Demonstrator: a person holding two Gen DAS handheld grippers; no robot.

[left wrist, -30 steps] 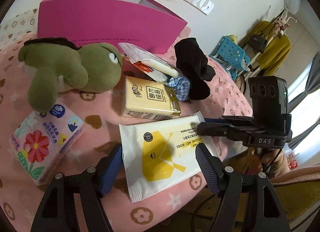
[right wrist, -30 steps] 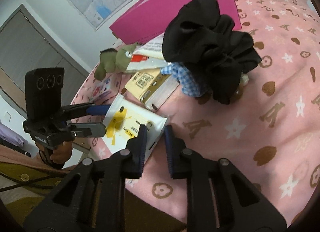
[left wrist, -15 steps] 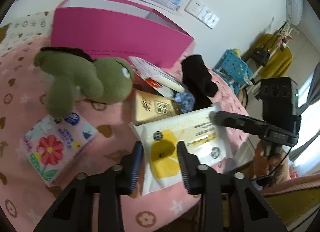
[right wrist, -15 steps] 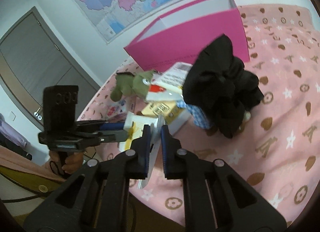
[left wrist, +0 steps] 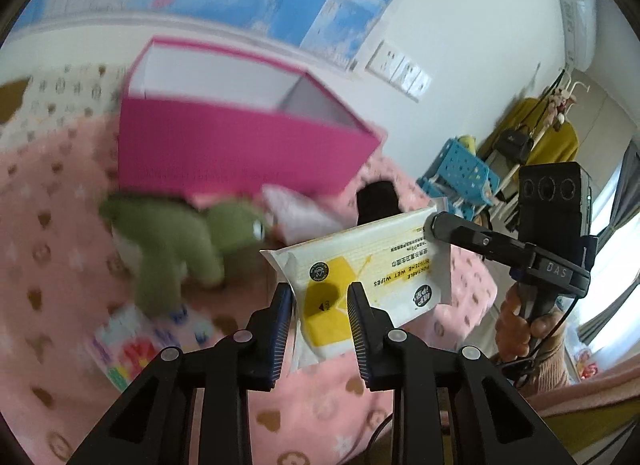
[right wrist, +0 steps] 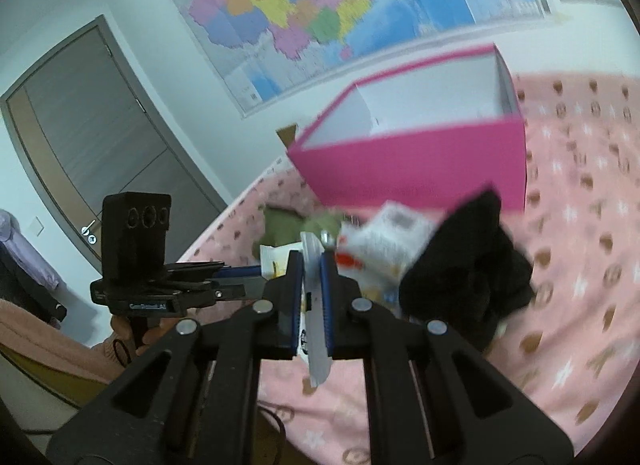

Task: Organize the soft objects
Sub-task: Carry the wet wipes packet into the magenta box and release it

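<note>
Near first: the left gripper (left wrist: 318, 319) pinches the near end of the flat white-and-yellow plastic pack of wet wipes (left wrist: 360, 265), jaws closed in on both sides of the pack's yellow patch. The right gripper (right wrist: 310, 297) clamps the pack's far right sealed edge, jaws pressed almost together on the thin flap; in the left view its black finger (left wrist: 464, 231) meets the pack's far corner. Two grips at opposite ends probably keep the floppy pack flat and level so it does not sag during carry. The pack is in the air above the pink patterned fleece blanket (left wrist: 320, 417), clear of it, between the near edge and the pile of items. Left of it lies the green plush turtle toy (left wrist: 180, 237), and nearer left the floral-print soft tissue pack (left wrist: 132, 349), both resting on the blanket. Behind the pack sits the crumpled black cloth bundle (right wrist: 476, 265), with a white and red plastic packet (right wrist: 384, 241) beside it, blurred. Farthest, the open magenta cardboard box (left wrist: 240, 149) stands against the wall, inside white and apparently empty, likely the drop target. Against a second ago: the pack lay flat on the blanket then, the left jaws spread wide around it and the right jaws only part closed at its corner; now both are closed on it and it is lifted, cameras aim higher, more of the box interior shows. Motion blur suggests fast movement.
</note>
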